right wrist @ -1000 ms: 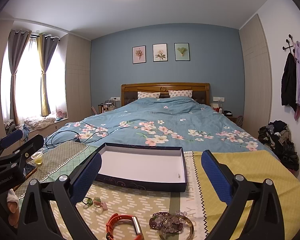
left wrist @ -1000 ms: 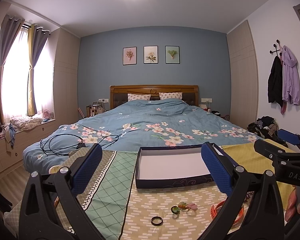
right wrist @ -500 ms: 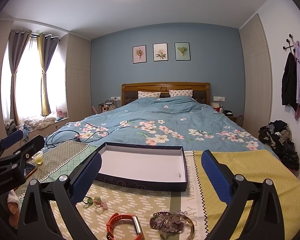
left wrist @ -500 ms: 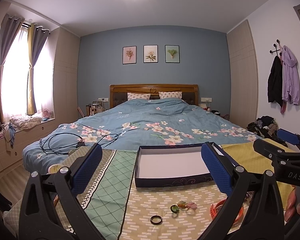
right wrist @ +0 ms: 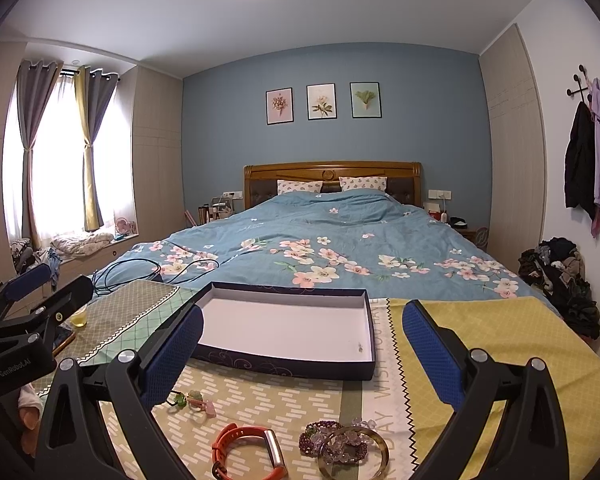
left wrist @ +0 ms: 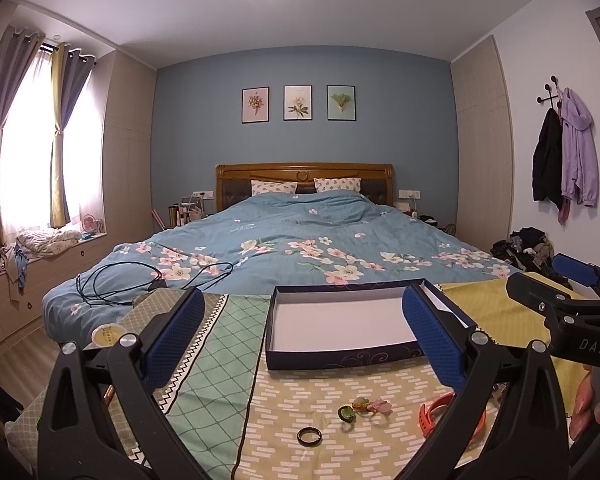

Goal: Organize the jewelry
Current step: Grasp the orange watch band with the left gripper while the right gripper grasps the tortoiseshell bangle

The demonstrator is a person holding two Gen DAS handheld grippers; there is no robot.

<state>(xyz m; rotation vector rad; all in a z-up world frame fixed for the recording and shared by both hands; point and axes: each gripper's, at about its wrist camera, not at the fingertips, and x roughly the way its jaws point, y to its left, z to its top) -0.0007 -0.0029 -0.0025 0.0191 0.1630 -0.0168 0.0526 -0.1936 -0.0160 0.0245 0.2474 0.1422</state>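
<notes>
Left gripper (left wrist: 300,340): jaws spread wide, nothing between them, held above the cloth in front of the box.
Right gripper (right wrist: 302,344): also gaping wide and holding nothing, just to the right of the left one.
Box (right wrist: 292,364): shallow, dark blue with a white floor, lying open on the patterned cloth (right wrist: 260,396) at the foot of the bed (right wrist: 340,240); a tiny speck sits near its right front corner, too small to tell what it is.
Black ring (left wrist: 309,437): on the cloth, in front of the box, apart from the rest.
Green ring (left wrist: 346,413): just right of the black ring, touching a small pink trinket (left wrist: 380,407).
Orange band (right wrist: 246,454): curled on the cloth nearer the right gripper.
Bangle (right wrist: 354,454): gold, just right of the band, with a beaded bracelet (right wrist: 320,436) lying against it.
Cable (left wrist: 140,280): looped on the bedspread, left.
</notes>
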